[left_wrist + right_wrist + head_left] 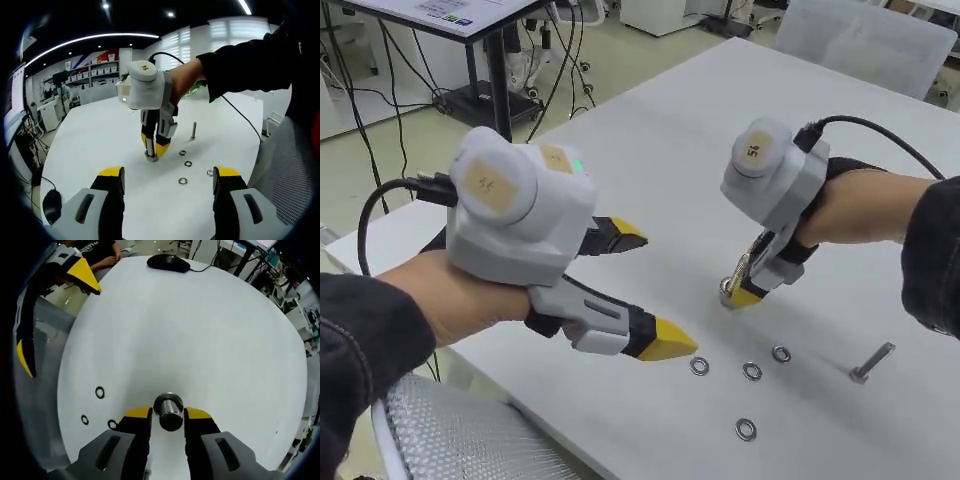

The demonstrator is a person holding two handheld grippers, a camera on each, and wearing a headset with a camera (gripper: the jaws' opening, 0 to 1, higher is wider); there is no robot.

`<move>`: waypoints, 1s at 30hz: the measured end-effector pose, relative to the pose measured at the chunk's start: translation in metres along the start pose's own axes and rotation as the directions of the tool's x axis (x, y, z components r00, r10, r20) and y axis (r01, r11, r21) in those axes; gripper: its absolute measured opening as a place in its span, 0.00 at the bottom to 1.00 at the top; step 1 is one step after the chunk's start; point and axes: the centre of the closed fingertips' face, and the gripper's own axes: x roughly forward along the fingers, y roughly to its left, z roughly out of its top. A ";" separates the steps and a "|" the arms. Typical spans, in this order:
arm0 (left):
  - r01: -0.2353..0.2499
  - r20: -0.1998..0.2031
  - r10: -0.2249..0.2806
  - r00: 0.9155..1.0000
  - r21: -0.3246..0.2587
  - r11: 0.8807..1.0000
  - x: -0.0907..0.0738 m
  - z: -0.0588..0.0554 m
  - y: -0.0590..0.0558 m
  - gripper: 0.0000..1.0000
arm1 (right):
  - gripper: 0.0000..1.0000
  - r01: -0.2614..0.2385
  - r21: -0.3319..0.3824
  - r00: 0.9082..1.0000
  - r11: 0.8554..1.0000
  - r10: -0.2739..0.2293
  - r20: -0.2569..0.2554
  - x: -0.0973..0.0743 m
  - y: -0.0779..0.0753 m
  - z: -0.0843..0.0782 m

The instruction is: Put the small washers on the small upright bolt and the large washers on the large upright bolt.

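- Steel washers [752,371] lie flat on the white table [670,150], low and right of centre in the head view. Three form a loose row, and a fourth washer [746,430] lies apart below them.
- None of them touches a bolt or a gripper.
- The right gripper [740,295] points down at the table just above and left of the row, its yellow-tipped jaws clamped on a thick bolt [728,288]. The bolt's lower end is at the table top.
- In the right gripper view, the thick bolt [169,411] shows end-on between the closed-in jaws, with washers [100,392] to the lower left.
- A slim bolt [872,362] appears to stand on its head at the right of the row, well clear of both grippers.
- The left gripper [650,290] hovers at centre-left with its jaws spread wide and nothing between them. Its lower tip is just left of the nearest washer.
- In the left gripper view, the washers [188,163] lie between the right gripper [152,150] and the left gripper's [170,172] right jaw.
- A black mouse [167,262] sits at the top of the right gripper view.
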 end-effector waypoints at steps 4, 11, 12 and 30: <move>0.002 -0.002 -0.002 1.000 0.001 1.000 0.000 0.000 0.000 0.72 | 0.29 0.002 0.000 1.000 1.000 -0.002 -0.001 -0.002 0.000 -0.003; 0.006 -0.005 -0.006 1.000 0.006 1.000 0.000 0.000 -0.001 0.72 | 0.30 0.014 0.009 1.000 1.000 -0.014 0.011 -0.015 0.001 -0.009; 0.007 -0.005 -0.007 1.000 0.007 1.000 0.000 0.000 -0.002 0.72 | 0.30 0.018 0.010 1.000 1.000 -0.018 0.012 -0.016 0.001 -0.009; 0.040 -0.021 -0.040 0.999 0.026 0.999 0.003 -0.002 -0.009 0.72 | 0.30 0.061 0.025 0.998 0.998 -0.062 0.027 -0.038 0.015 -0.028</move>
